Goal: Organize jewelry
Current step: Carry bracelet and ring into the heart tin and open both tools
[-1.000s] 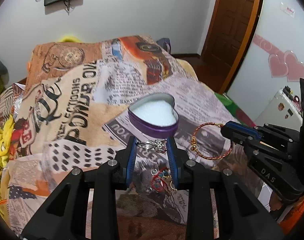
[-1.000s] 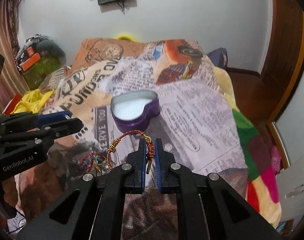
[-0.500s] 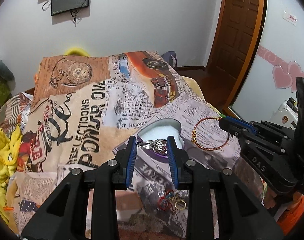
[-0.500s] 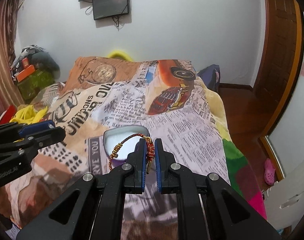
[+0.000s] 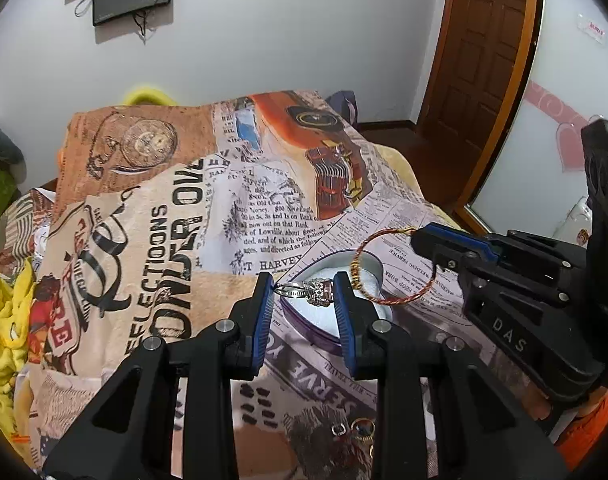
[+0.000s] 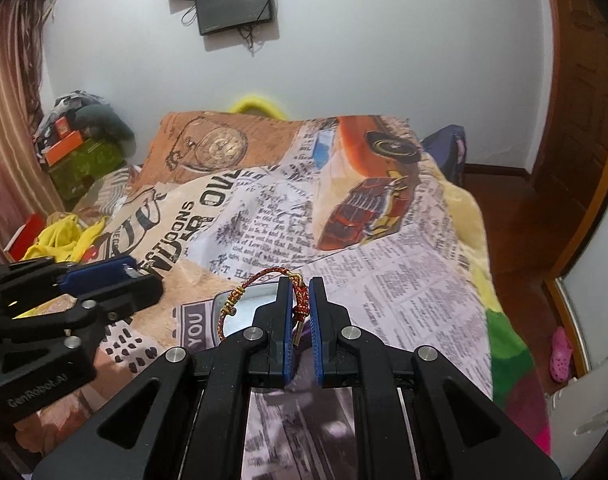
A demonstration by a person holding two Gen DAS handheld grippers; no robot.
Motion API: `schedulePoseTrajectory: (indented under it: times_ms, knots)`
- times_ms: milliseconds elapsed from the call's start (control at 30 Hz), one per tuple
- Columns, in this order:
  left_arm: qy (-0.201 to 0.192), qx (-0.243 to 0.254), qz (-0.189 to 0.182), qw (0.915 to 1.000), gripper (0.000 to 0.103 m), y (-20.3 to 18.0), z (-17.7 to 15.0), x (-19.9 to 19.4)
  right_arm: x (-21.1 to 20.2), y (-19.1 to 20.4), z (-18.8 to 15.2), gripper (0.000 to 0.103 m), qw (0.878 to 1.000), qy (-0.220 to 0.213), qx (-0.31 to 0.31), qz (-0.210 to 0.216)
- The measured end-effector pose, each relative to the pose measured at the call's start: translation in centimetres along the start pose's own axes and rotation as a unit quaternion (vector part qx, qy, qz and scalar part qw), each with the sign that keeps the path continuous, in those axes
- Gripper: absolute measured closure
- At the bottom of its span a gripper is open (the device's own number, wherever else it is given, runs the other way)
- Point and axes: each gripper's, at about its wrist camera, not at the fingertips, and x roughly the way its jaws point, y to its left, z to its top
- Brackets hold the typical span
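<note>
The left gripper (image 5: pixel 304 294) clamps a silver ring (image 5: pixel 310 291) at frame centre, above the heart-shaped tin (image 5: pixel 378 312). The right gripper (image 6: pixel 299 312) is closed on a red-gold bracelet (image 6: pixel 239 296). Lower each piece close over the tin's white lining before letting go, so neither bounces onto the blanket (image 5: pixel 151 240).

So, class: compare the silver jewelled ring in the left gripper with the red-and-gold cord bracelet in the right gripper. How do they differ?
The silver jewelled ring is a small metal band with a sparkly cluster; the red-and-gold cord bracelet is a far wider woven loop.
The ring spans the left gripper pad to pad; the bracelet is pinched at one point by the right gripper and hangs free.
Both are held above the heart-shaped purple tin.
</note>
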Motion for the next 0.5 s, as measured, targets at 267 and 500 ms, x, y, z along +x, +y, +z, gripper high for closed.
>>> schedulePoseTrajectory:
  times_ms: [267,500]
  knots:
    - [0.035,0.005,-0.014,0.9993,0.073,0.0,0.1,3.5,2.6,-0.1,0.3,0.096,0.999,0.038,-0.015,0.023]
    - [0.062,0.003,-0.025,0.9978,0.073,0.3,-0.1,5.7,4.8,-0.9,0.3,0.096,0.995,0.082,-0.014,0.047]
